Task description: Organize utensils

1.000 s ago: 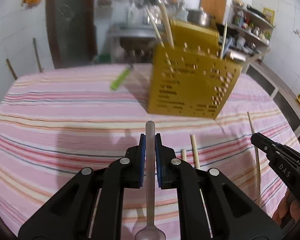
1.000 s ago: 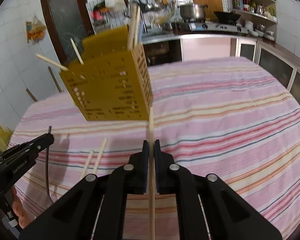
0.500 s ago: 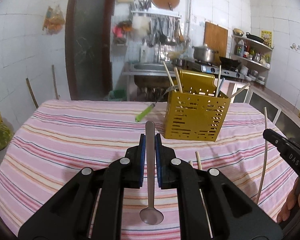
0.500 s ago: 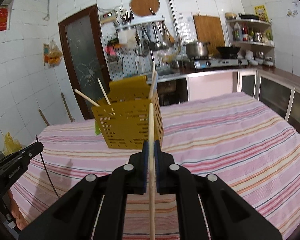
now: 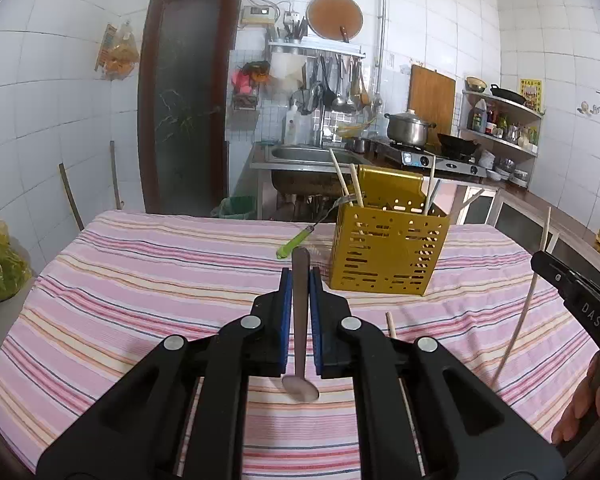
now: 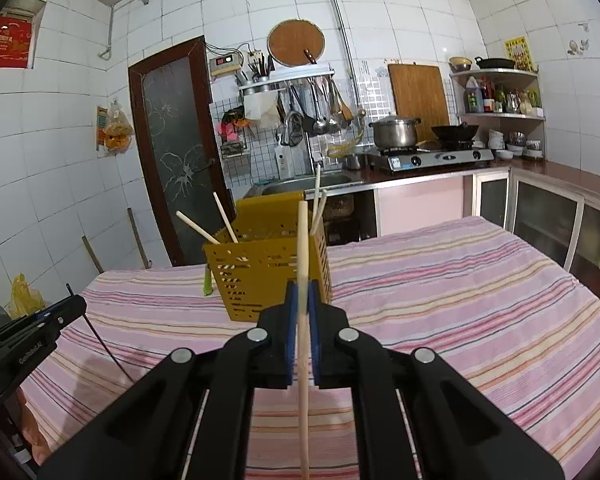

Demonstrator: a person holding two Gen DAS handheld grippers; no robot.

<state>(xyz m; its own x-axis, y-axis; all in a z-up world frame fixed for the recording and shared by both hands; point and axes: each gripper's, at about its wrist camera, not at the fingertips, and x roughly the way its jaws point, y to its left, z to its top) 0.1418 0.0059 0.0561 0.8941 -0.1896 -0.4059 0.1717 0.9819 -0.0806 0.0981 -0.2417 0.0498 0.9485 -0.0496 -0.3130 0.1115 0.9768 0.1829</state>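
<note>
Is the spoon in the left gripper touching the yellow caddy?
Apart. In the left wrist view the spoon sits clamped in the left gripper, and striped tablecloth shows between its tip and the caddy.

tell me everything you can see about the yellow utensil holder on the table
The yellow utensil holder is a boxy caddy, plastic by its look, its walls perforated with rows of slots and small holes, with a taller solid back panel. It stands upright on the striped tablecloth, toward the far side. Several wooden chopsticks lean out of its open top at different angles. A green-handled utensil lies on the cloth just beside it. Neither gripper touches it.
</note>
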